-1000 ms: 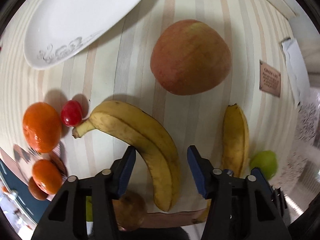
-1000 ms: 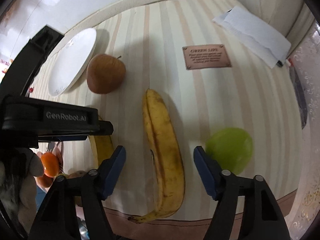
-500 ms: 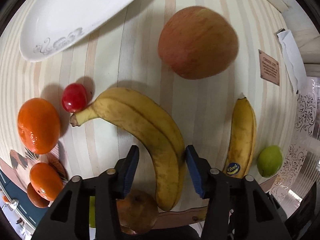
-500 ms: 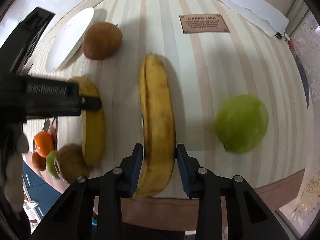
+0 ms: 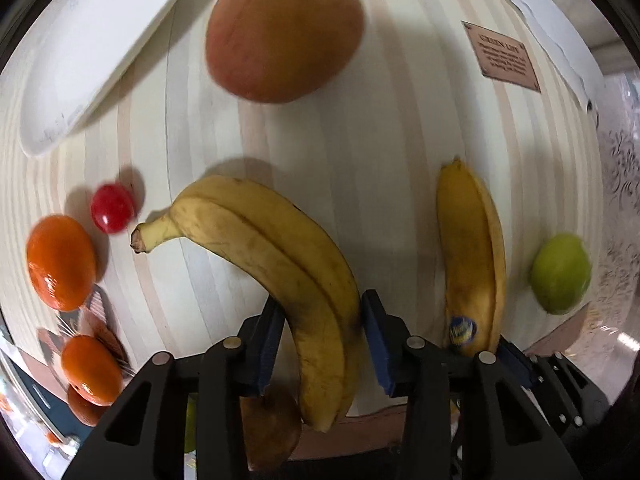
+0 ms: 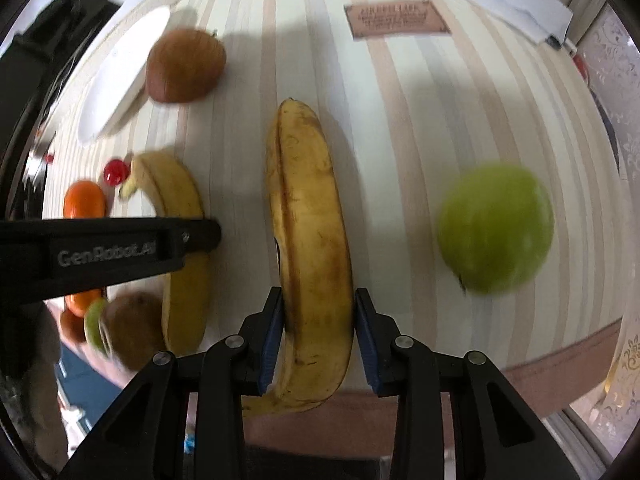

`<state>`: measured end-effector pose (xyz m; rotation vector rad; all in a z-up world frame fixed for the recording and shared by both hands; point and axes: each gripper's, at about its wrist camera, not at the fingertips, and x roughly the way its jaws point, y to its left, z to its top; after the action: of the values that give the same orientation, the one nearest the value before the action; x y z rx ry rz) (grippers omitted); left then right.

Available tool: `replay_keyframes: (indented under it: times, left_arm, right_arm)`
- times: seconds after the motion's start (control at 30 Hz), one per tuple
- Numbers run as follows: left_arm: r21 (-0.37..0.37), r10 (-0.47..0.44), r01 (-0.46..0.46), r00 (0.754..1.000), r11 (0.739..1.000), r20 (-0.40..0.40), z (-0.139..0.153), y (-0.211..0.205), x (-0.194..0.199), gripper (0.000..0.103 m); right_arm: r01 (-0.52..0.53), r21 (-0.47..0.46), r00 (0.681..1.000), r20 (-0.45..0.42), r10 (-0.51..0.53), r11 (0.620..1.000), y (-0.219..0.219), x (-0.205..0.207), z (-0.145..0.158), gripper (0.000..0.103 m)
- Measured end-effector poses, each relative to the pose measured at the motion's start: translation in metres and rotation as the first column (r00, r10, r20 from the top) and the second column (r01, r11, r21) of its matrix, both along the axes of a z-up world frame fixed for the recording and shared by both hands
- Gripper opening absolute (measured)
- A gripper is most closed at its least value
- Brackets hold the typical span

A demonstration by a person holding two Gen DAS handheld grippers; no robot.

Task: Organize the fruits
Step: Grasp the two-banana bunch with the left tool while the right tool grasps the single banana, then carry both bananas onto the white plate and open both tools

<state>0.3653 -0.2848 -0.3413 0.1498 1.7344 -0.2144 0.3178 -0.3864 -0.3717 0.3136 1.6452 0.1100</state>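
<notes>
**Two bananas, one in each claw**

Both claws are clenched on fruit: the left claw (image 5: pixel 322 344) grips the curved banana (image 5: pixel 276 260), the right claw (image 6: pixel 316 338) the straighter banana (image 6: pixel 310 236). Lifting comes next, probably toward the plate (image 5: pixel 96 48) at 11 o'clock. Red apple (image 5: pixel 284 28) at 12 crowds that path; green apple (image 6: pixel 496 232) sits at 3 on the tabletop (image 6: pixel 420 120).

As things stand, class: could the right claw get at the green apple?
Probably not yet. The right claw is shut on the straight banana, so it has no free grip. The green apple lies apart to its right on bare tablecloth; nothing blocks the way.
</notes>
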Motion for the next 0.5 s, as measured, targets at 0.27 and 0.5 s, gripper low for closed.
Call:
replay_keyframes:
  times: [0.27,0.5]
  left_arm:
    - [0.036,0.001,-0.001,1.000,0.999,0.010,-0.002,-0.017,0.001,0.036]
    - [-0.022,0.024,-0.023,0.999,0.999,0.037,0.020,0.001,-0.006,0.034]
  right_arm:
    - [-0.015,-0.064,0.997,0.072,0.019,0.998,0.008,0.006,0.000,0.039]
    - [0.006,-0.030,0.997,0.078,-0.003,1.000,0.017,0.002,-0.002,0.037]
